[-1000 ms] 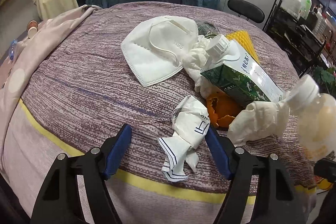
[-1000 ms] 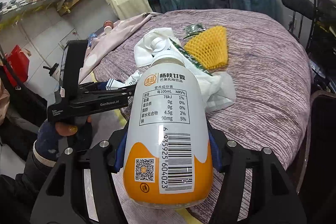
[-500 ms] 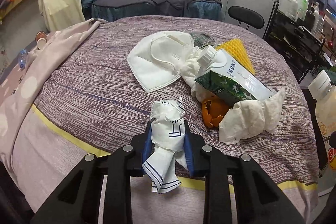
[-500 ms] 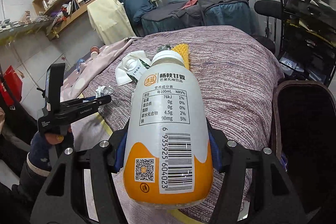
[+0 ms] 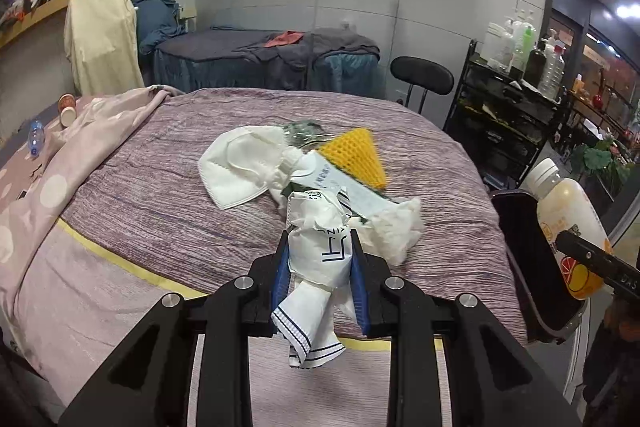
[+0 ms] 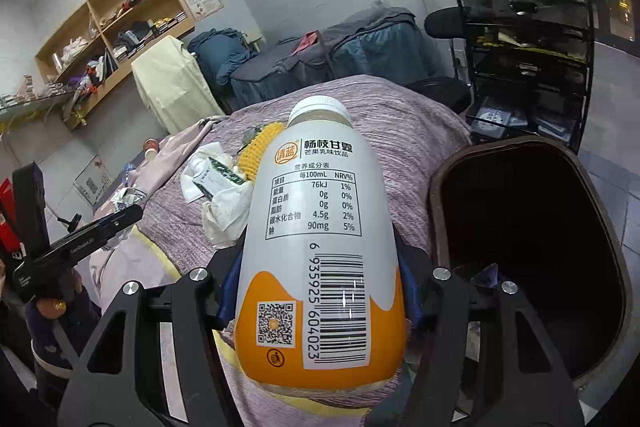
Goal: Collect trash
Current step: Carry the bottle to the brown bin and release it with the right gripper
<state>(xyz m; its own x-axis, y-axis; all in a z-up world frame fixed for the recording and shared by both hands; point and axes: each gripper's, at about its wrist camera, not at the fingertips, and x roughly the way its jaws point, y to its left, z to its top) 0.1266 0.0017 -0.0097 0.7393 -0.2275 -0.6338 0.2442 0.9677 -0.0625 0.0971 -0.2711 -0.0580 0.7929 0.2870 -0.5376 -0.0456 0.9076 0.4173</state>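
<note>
My left gripper (image 5: 319, 279) is shut on a crumpled white wrapper (image 5: 320, 247) with dark stripes, held above the near edge of the bed. My right gripper (image 6: 320, 291) is shut on a white and orange drink bottle (image 6: 320, 247), which stands beside the open dark trash bin (image 6: 440, 195). That bottle (image 5: 568, 223) and bin (image 5: 516, 227) also show at the right of the left wrist view. On the purple bedspread (image 5: 160, 187) lie a white face mask (image 5: 240, 163), a yellow foam net (image 5: 358, 155), a green drink carton (image 5: 332, 179) and crumpled tissue (image 5: 396, 227).
A pink blanket (image 5: 60, 179) covers the bed's left side. A black shelf rack with bottles (image 5: 516, 95) and a black chair (image 5: 422, 71) stand at the right behind the bed. A second covered bed (image 5: 264, 59) lies at the back. A gloved hand (image 6: 52, 311) holds the left gripper.
My left gripper closed on the striped wrapper and lifted it off the bed. My right gripper carried the bottle rightwards to the trash bin.
</note>
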